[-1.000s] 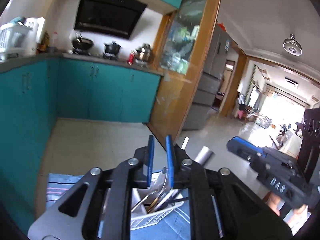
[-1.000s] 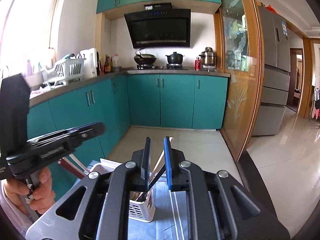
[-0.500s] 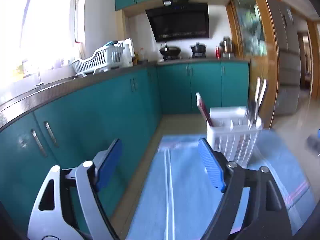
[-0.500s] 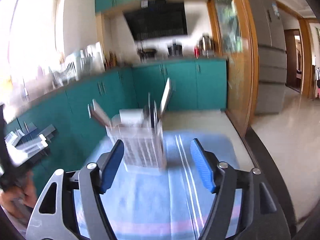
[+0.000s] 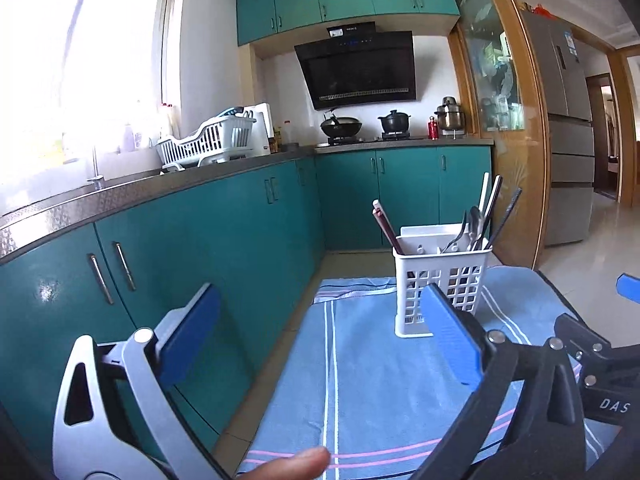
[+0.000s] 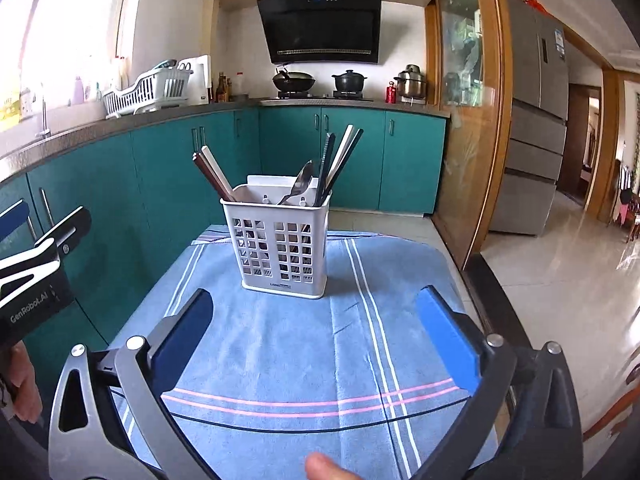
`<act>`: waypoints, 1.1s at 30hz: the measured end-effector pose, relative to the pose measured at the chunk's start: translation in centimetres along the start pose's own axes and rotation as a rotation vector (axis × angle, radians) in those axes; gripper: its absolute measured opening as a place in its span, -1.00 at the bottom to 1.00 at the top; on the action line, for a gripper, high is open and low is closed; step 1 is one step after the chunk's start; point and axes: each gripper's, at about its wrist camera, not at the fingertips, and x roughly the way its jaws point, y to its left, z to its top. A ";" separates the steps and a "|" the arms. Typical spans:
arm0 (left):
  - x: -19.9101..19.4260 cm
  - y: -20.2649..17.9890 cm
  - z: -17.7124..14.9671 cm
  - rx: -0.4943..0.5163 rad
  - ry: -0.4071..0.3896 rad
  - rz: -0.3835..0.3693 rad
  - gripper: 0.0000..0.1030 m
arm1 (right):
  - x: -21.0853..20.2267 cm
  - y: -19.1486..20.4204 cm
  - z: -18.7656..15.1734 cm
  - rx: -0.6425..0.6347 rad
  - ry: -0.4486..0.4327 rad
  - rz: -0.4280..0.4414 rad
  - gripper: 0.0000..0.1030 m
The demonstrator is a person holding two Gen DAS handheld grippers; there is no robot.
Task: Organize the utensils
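Observation:
A white slotted utensil caddy (image 6: 280,240) stands upright on a blue striped towel (image 6: 304,360). It also shows in the left wrist view (image 5: 440,280). It holds chopsticks (image 6: 212,180), a metal spoon (image 6: 300,186) and dark and light sticks (image 6: 340,160). My right gripper (image 6: 316,336) is open and empty, short of the caddy. My left gripper (image 5: 320,336) is open and empty, to the left of the caddy and nearer than it. The left gripper's body (image 6: 36,280) shows at the left edge of the right wrist view.
Teal kitchen cabinets (image 5: 200,240) run along the left and far side under a grey counter with a white dish rack (image 5: 208,140). The towel's table ends at a dark edge on the right (image 6: 488,292). A tiled floor and a fridge (image 6: 532,120) lie beyond.
Both grippers went from shut above the caddy to wide open. Both pulled back, so the caddy now stands in front of them on the towel.

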 end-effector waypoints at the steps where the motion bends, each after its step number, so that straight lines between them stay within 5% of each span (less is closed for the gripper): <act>1: -0.3 -0.1 0.1 0.002 -0.002 -0.006 0.92 | -0.1 -0.1 -0.1 0.011 0.002 -0.002 0.94; 33: -1.3 -1.3 -0.7 0.028 0.005 -0.039 0.92 | -2.1 0.2 -1.0 0.015 -0.038 -0.055 0.94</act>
